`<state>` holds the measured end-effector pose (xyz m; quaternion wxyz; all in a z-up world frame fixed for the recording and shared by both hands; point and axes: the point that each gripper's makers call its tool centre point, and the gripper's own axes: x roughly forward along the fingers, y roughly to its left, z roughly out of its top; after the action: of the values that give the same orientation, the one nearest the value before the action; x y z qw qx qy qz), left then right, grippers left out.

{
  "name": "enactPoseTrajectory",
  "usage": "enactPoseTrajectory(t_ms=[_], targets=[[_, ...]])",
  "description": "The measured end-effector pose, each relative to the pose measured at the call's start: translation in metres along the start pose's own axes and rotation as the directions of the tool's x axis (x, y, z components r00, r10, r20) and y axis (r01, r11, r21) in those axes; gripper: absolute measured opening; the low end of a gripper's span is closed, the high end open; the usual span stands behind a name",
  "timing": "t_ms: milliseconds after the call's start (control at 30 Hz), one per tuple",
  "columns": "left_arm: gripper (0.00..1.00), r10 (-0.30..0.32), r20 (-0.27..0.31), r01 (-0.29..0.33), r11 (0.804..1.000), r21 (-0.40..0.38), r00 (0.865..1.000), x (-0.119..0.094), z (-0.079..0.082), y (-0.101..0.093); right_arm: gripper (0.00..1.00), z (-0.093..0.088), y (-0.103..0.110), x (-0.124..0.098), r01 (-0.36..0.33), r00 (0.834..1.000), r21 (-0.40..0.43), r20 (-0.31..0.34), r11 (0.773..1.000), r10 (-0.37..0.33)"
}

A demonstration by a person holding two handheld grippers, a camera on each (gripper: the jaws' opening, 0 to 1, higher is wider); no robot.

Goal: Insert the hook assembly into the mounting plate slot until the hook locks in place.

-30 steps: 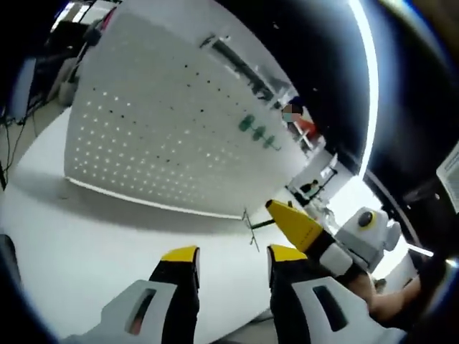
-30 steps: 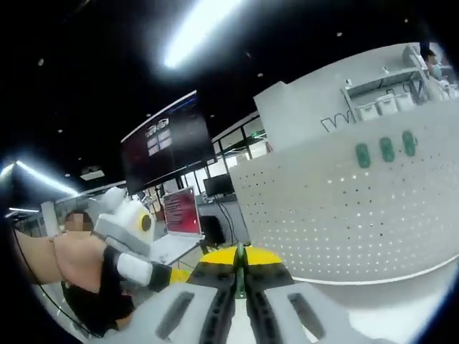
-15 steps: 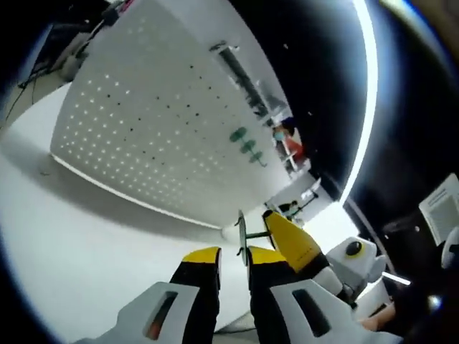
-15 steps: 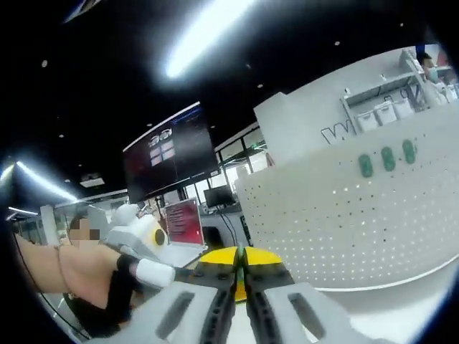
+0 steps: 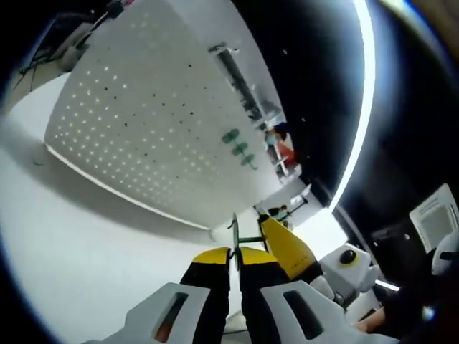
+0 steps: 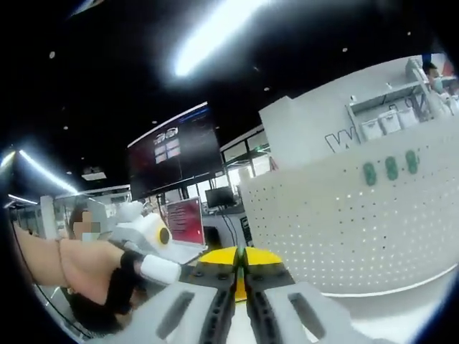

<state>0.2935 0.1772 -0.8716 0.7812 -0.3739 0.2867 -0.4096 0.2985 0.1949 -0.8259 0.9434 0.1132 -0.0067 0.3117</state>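
Two grippers are seen, each w/ yellow-tipped black jaws. In the left gripper view the left gripper (image 5: pixel 234 255) has its jaws pressed nearly together, and one thin metal hook assembly (image 5: pixel 235 231) is pinched between the tips; its wire stands up above the tips, and a short green-dark bar goes from it to the right. The right gripper (image 5: pixel 287 247) comes in from the right, its yellow tip just beside the hook wire; whether it touches that bar cannot be told.

In the right gripper view the right gripper (image 6: pixel 242 255) has its jaws pressed together too, w/ a thin green sliver (image 6: pixel 242 288) caught in the seam between them, prob. part of the same hook assembly. The left gripper (image 6: pixel 204 271) is seen at lower left, held by a person's hand (image 6: pixel 86 266) in a dark glove strap.

One white perforated mounting plate (image 5: pixel 150 129) is stood upright on a white table (image 5: pixel 79 236), w/ many rows of small holes. Three green pieces (image 5: pixel 239 147) are counted on the plate, in a short row near its upper part; the same three (image 6: pixel 390 169) are seen in the right gripper view. The hook assembly is held apart from the plate, in front of its lower corner.

Behind the plate one shelf w/ approx. three white bins (image 6: pixel 383 124) is seen; what is in them cannot be told. One large dark screen (image 6: pixel 176 150) and one small red-lit monitor (image 6: pixel 185 221) are seen in the background.
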Motion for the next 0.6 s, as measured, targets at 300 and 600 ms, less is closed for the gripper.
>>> enactPoseTrajectory(t_ms=[300, 600], targets=[[0.01, 0.064, -0.018, -0.062, 0.994, 0.092, 0.998, -0.002, -0.001, 0.005, 0.0, -0.005, 0.0, -0.002, 0.01, 1.0, -0.039, -0.029, 0.999, -0.011], [0.01, 0.154, 0.036, -0.158, 0.961, 0.227, 0.987, -0.012, 0.018, 0.016, 0.14, 0.012, -0.005, -0.011, -0.012, 0.999, 0.062, -0.045, 0.998, 0.015]])
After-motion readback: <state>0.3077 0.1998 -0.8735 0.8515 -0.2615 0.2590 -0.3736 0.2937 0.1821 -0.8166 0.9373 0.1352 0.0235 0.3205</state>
